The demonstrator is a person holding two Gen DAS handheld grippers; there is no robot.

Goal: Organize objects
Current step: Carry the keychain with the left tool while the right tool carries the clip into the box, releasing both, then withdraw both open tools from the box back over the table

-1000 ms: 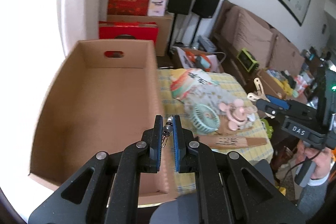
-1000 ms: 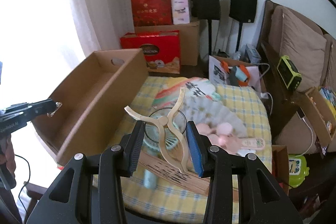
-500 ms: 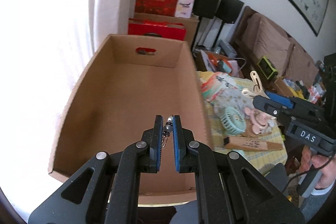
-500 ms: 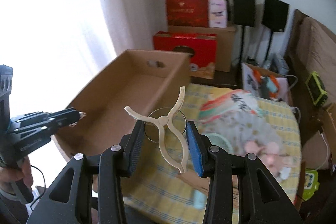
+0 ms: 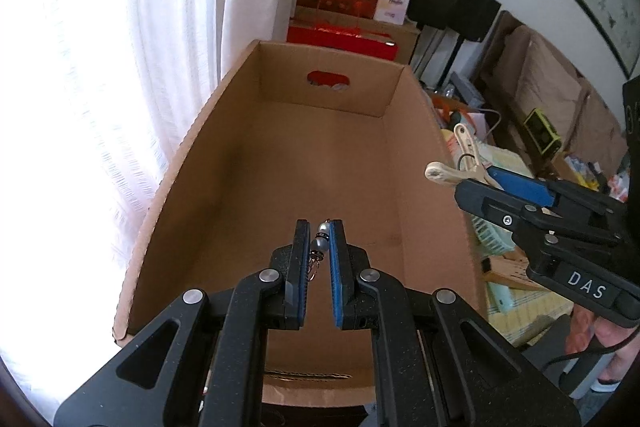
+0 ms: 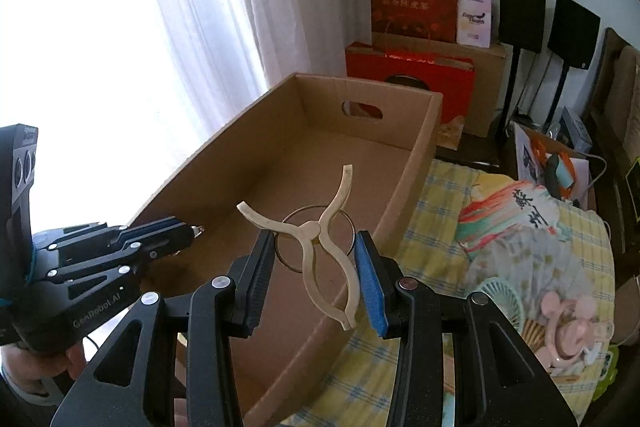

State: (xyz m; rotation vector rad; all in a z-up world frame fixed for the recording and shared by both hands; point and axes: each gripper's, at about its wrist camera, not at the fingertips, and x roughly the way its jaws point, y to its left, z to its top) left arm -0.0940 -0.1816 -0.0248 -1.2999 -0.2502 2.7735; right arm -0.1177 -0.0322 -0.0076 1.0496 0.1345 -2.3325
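A large open cardboard box (image 5: 224, 163) stands on the table; it also shows in the right wrist view (image 6: 416, 163). My left gripper (image 5: 319, 239) is shut on a small beaded charm (image 5: 321, 242) and hovers over the box's near end. It shows from the side in the right wrist view (image 6: 188, 231). My right gripper (image 6: 316, 247) is shut on a cream plastic scissor-shaped clip with a wire ring (image 6: 320, 231), held above the box's right wall. In the left wrist view it (image 5: 476, 187) enters from the right with the clip (image 5: 460, 163).
A yellow checked cloth (image 6: 440, 267) covers the table, with a folded fan (image 6: 516, 215), a teal hand fan (image 6: 500, 291) and a pink toy (image 6: 568, 327) on it. Red gift boxes (image 6: 408, 67), speakers (image 6: 520, 15) and a sofa (image 5: 560, 95) stand behind. A curtain (image 5: 140, 47) hangs at left.
Both grippers have swung left, from over the table items to over the box. Each keeps its hold on its object.
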